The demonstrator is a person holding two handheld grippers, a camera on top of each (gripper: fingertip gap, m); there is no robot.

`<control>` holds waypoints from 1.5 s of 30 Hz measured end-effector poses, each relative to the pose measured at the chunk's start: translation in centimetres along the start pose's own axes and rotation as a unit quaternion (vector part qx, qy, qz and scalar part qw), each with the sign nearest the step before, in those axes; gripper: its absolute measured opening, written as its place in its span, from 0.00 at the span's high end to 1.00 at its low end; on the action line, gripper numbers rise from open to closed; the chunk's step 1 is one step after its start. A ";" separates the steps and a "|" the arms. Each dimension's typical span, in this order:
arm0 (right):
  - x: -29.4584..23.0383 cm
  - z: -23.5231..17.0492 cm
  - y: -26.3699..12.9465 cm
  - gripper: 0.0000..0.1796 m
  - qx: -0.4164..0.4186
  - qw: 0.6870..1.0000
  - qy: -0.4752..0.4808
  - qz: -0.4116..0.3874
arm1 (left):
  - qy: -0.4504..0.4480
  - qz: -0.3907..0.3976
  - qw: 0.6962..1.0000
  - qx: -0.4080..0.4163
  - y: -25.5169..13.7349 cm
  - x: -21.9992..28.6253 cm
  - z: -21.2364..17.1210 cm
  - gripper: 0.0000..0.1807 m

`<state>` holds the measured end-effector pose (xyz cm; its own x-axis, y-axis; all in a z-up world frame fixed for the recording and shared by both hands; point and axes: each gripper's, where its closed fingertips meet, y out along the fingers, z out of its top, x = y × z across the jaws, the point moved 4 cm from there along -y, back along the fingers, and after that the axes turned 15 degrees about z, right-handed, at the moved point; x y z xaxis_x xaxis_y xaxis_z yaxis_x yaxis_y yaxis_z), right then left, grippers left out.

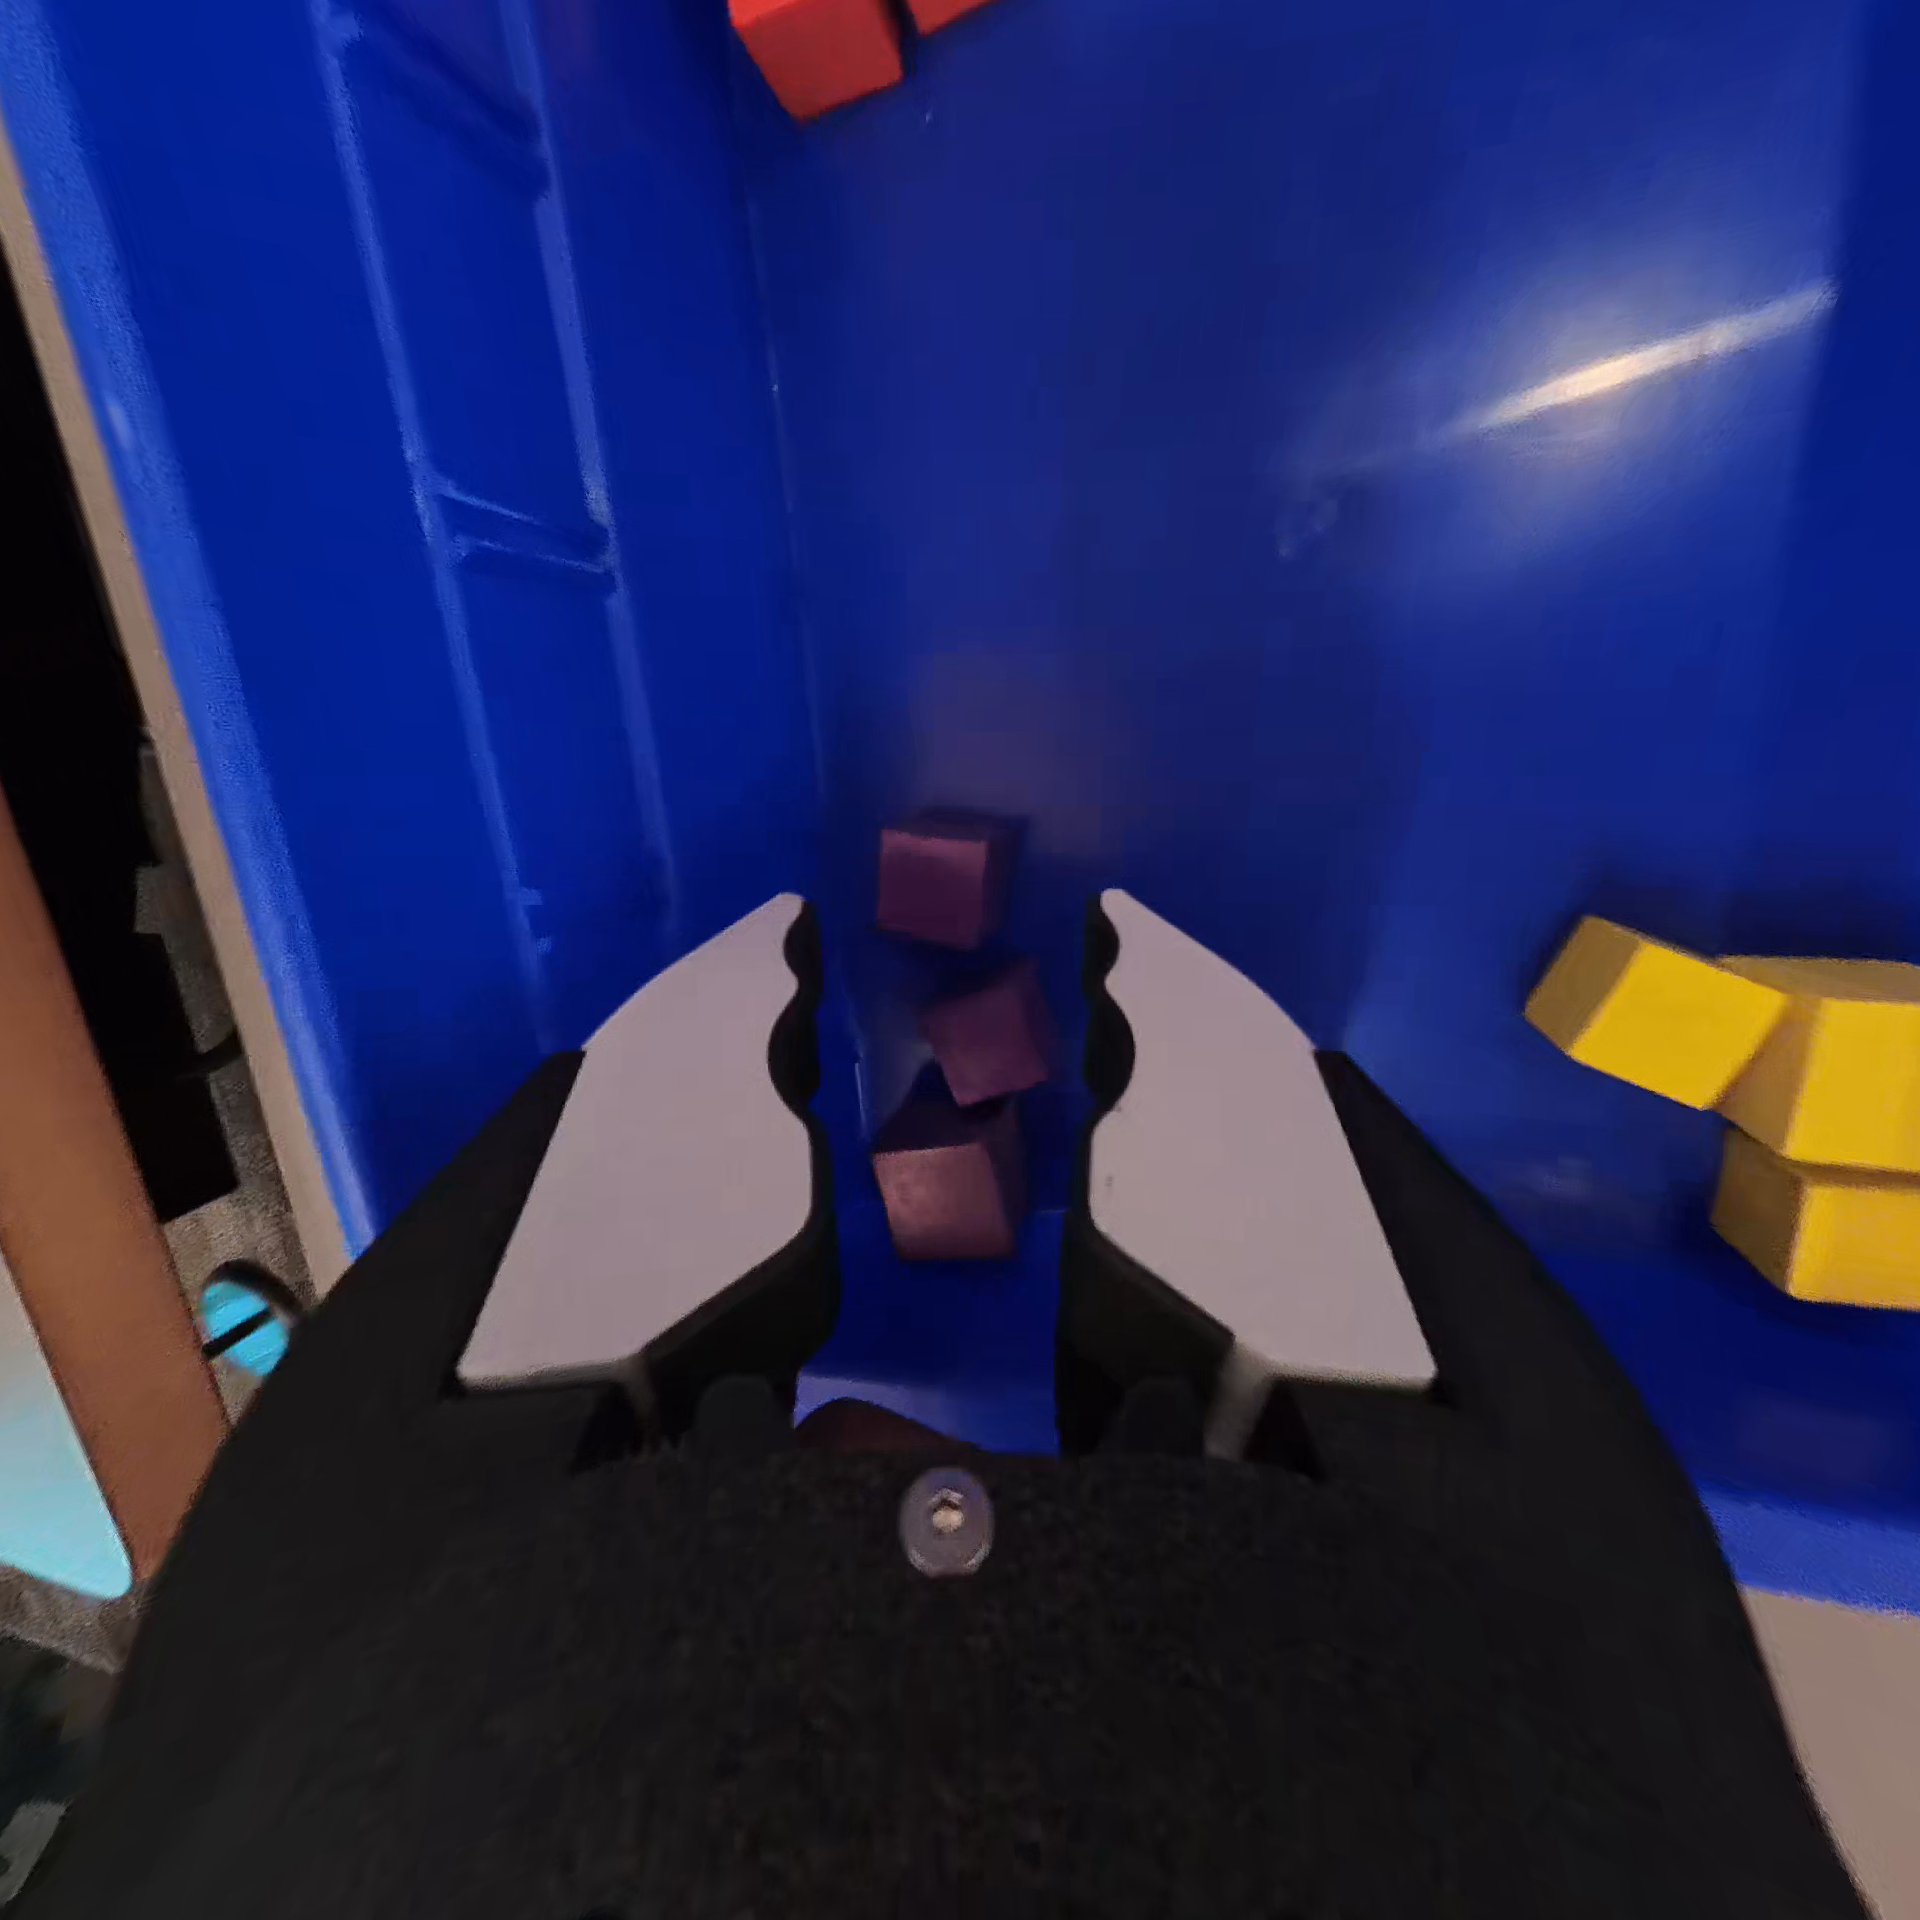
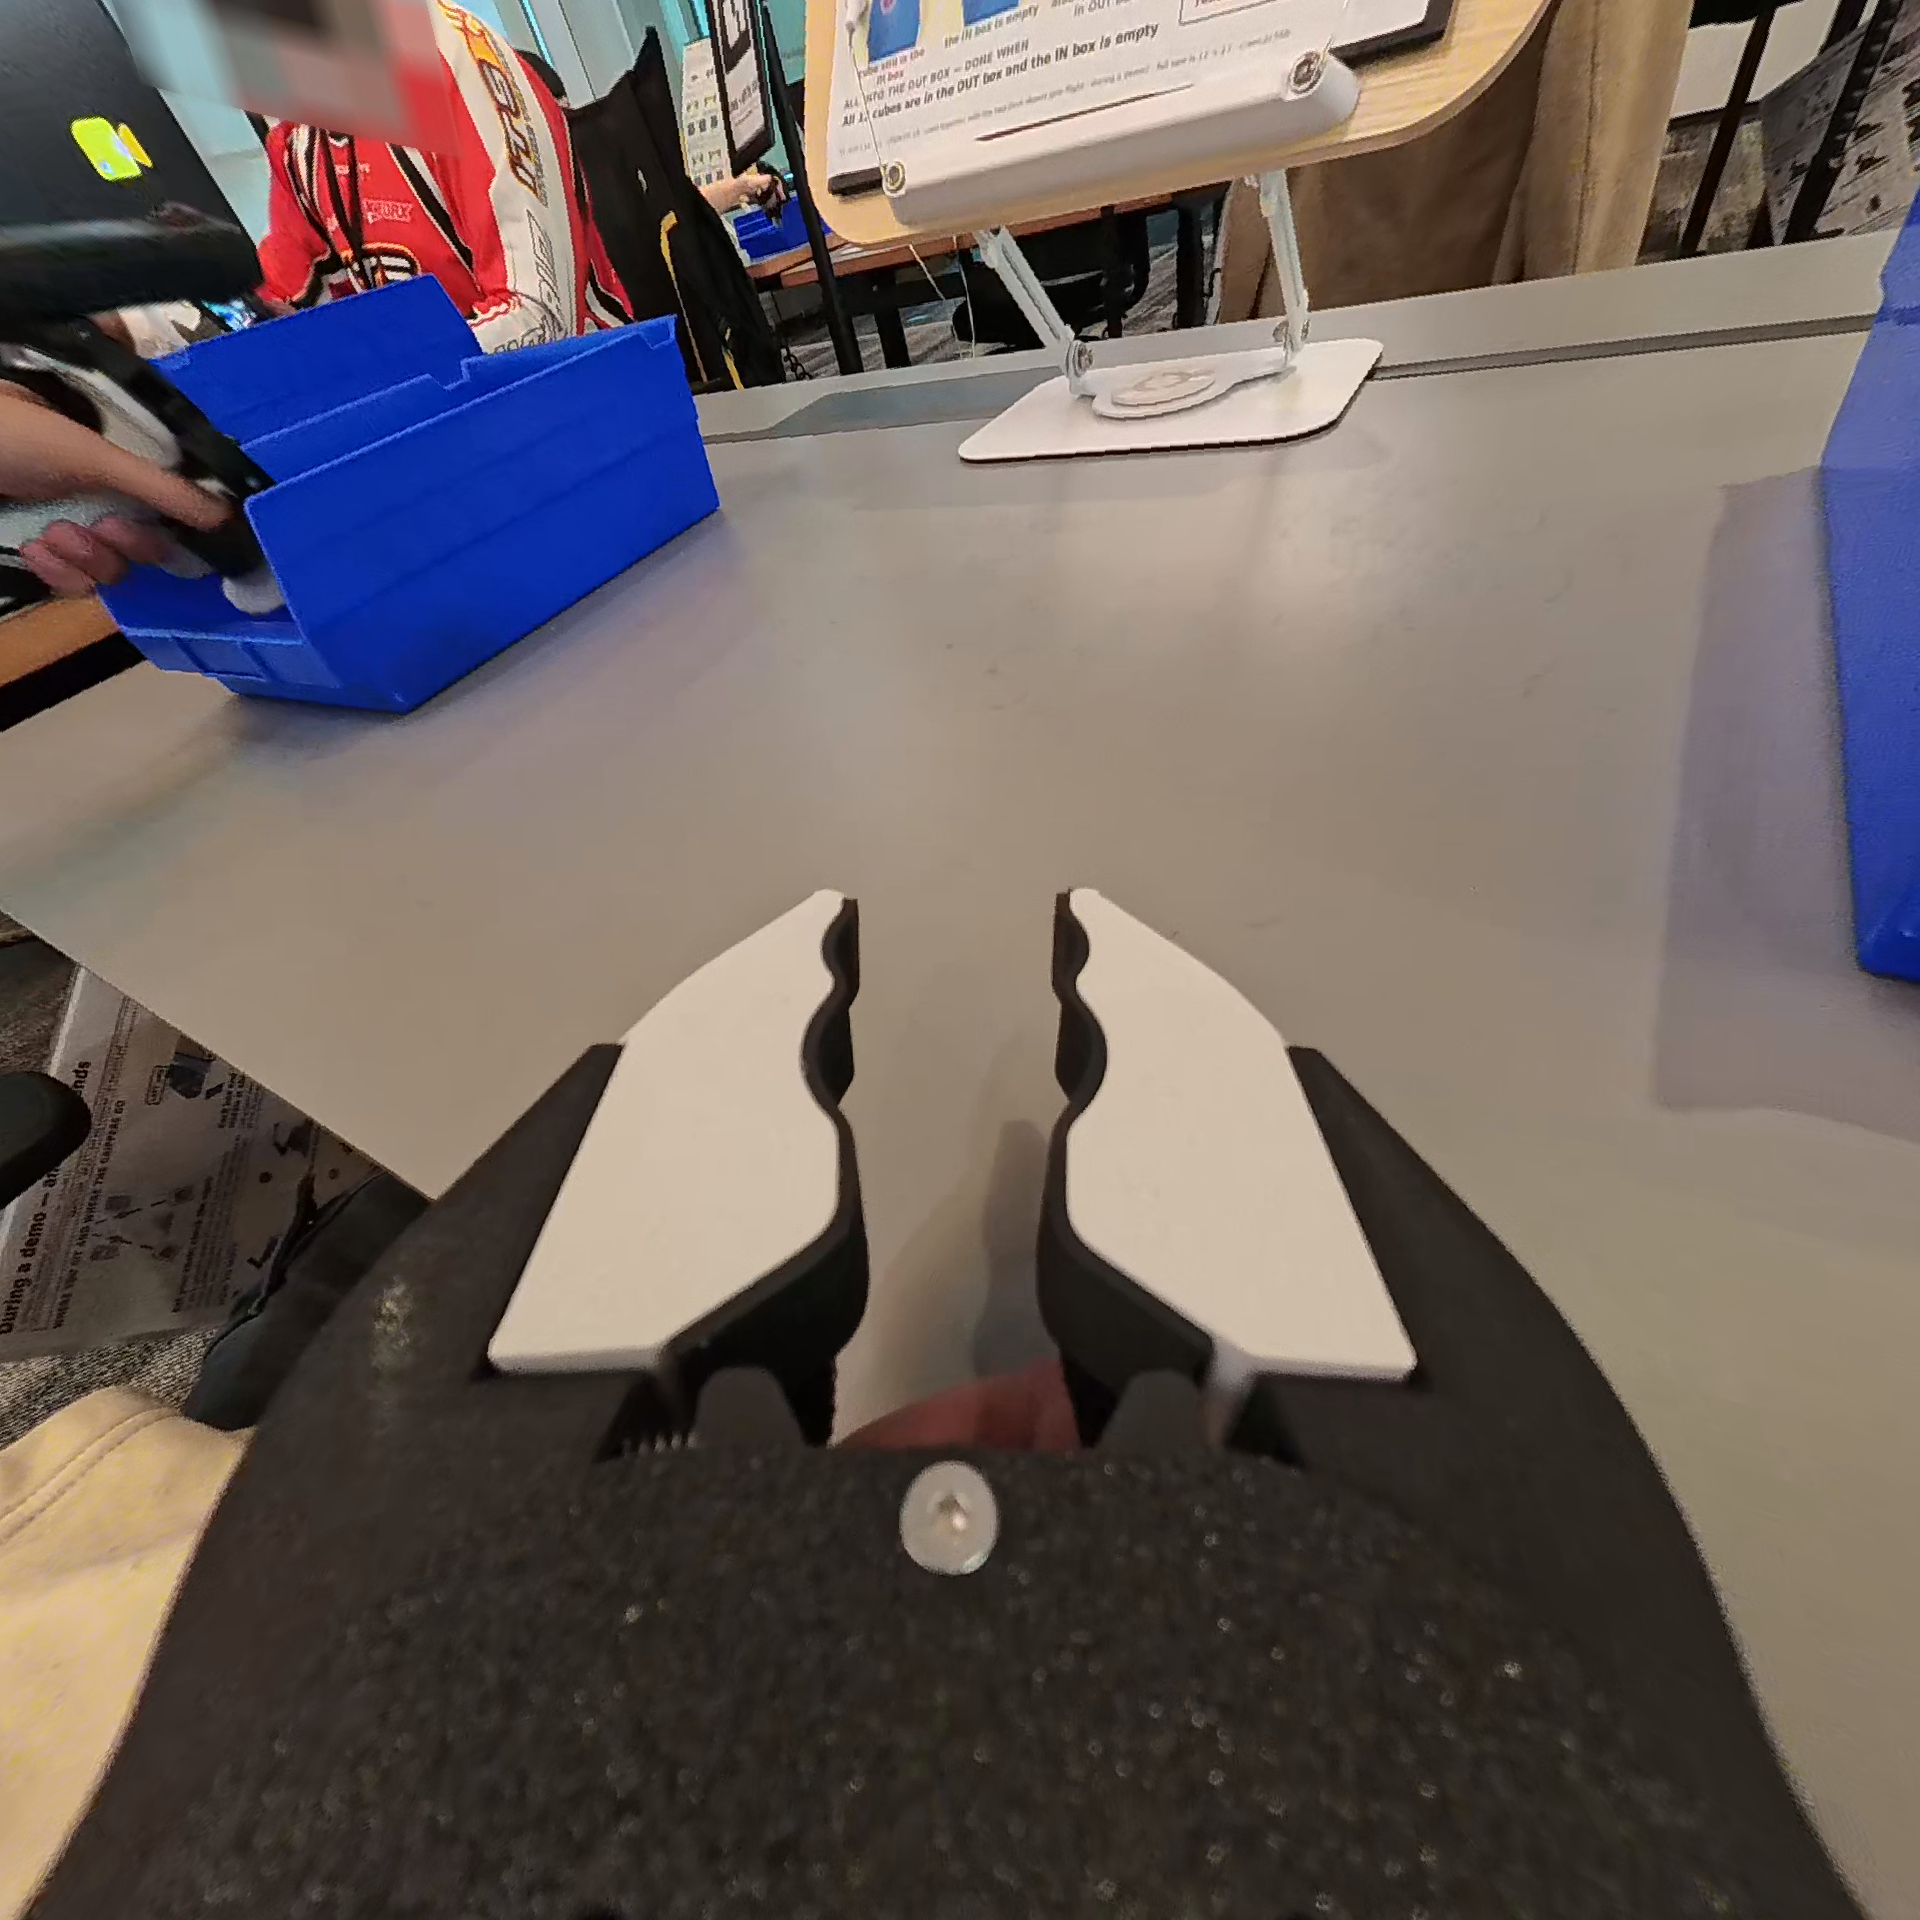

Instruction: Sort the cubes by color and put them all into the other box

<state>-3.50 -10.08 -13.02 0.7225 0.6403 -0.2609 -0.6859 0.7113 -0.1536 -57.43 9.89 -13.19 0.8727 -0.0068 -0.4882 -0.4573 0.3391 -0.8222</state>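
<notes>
In the left wrist view my left gripper [image 1: 951,914] is open and empty inside a blue box [image 1: 1247,520]. Three purple cubes [image 1: 940,883] lie in a row in the box corner, seen between my open fingers. Yellow cubes [image 1: 1704,1049] are grouped at the right, and red cubes [image 1: 821,47] at the far end. In the right wrist view my right gripper [image 2: 956,909] is open and empty above the grey table [image 2: 1143,675]. That view shows the same blue box [image 2: 468,499] at the left with a hand holding the left gripper [image 2: 197,499] in it.
A second blue box [image 2: 1881,675] stands at the table's right edge. A white stand [image 2: 1174,405] holding a sign board sits at the back of the table. A person in a red and white jersey [image 2: 436,208] stands behind the left box. Some 55 cm of space lies between my two pairs of fingers.
</notes>
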 end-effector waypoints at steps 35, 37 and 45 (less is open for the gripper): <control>-8.5 4.9 4.4 0.79 -0.002 0.963 -0.168 0.212 | 0.036 -0.624 0.692 0.362 -24.9 14.9 -4.9 0.88; -9.2 5.4 5.6 0.75 0.001 0.944 -0.275 0.181 | 0.058 -0.669 0.665 0.327 -26.7 18.2 -5.3 0.88; -9.9 6.7 7.4 0.76 0.049 0.889 -0.421 0.174 | 0.127 -0.761 0.598 0.217 -29.4 26.5 -7.2 0.88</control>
<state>-15.16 -9.24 -5.21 0.3055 0.7871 0.5359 -0.8994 0.4234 -0.1091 -22.12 -7.00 -4.00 0.1412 -0.7418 0.6556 0.9695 -0.0303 -0.2431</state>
